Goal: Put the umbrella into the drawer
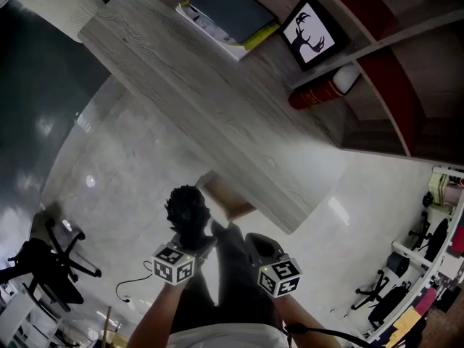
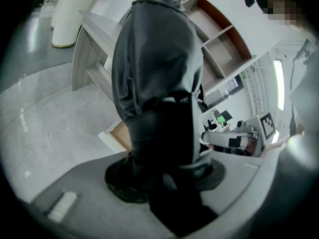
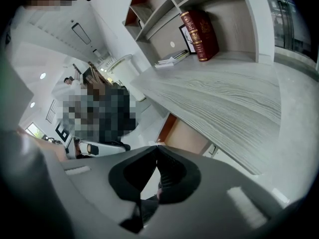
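A folded black umbrella (image 1: 187,209) stands up out of my left gripper (image 1: 192,241), which is shut on its lower part. In the left gripper view the umbrella (image 2: 157,73) fills the middle, with the jaws of the left gripper (image 2: 164,171) pressed against both of its sides. My right gripper (image 1: 252,239) hangs beside it, shut, holding nothing; its tips (image 3: 155,146) meet. An open drawer (image 1: 225,198) with a light wooden inside juts out from under the desk, just beyond both grippers. The drawer (image 2: 119,133) also shows past the umbrella, and the same drawer (image 3: 187,133) lies ahead of the right gripper.
A grey wood-grain desk (image 1: 217,100) runs diagonally above the drawer, with books (image 1: 225,13), a framed deer picture (image 1: 313,33) and a red book (image 1: 319,93) on it. An office chair (image 1: 51,263) and a cable (image 1: 130,285) are on the pale floor at left.
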`<state>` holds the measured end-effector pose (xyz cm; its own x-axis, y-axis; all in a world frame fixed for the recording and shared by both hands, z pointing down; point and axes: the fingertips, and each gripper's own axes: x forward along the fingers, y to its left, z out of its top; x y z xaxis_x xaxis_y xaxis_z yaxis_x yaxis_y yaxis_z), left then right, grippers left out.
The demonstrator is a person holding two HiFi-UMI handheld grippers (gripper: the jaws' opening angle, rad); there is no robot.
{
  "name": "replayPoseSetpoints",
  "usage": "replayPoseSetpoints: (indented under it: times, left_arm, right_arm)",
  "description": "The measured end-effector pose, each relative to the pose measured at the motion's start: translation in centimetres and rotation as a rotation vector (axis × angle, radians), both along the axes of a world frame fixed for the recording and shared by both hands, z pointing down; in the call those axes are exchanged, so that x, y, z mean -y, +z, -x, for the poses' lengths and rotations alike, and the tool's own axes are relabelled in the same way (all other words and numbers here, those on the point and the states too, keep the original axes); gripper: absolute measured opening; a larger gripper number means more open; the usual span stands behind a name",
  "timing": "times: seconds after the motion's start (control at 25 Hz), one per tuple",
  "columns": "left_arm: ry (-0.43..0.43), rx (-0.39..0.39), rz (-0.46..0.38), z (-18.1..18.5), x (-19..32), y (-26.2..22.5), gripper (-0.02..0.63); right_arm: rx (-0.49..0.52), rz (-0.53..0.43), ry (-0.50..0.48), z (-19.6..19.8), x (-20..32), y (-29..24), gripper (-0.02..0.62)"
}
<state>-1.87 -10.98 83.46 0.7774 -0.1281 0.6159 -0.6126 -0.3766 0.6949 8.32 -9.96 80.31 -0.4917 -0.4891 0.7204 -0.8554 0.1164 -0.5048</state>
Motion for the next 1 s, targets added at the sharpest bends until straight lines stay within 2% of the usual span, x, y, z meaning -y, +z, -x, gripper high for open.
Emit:
replayPoseSetpoints:
  times: [0.48,1.0]
  left_arm:
    - [-0.013,0.003,0.049,-0.8,-1.2,5.1,0.209]
    - [0.029,0.003,0.102,-2.3,-2.6,10.1,0.209]
  right_arm:
    - [-0.008,0.006,-0.027,0.2,0.6,4.3,0.006]
    - [0.011,0.014,-0.021,0.3,0.4,8.2,0.005]
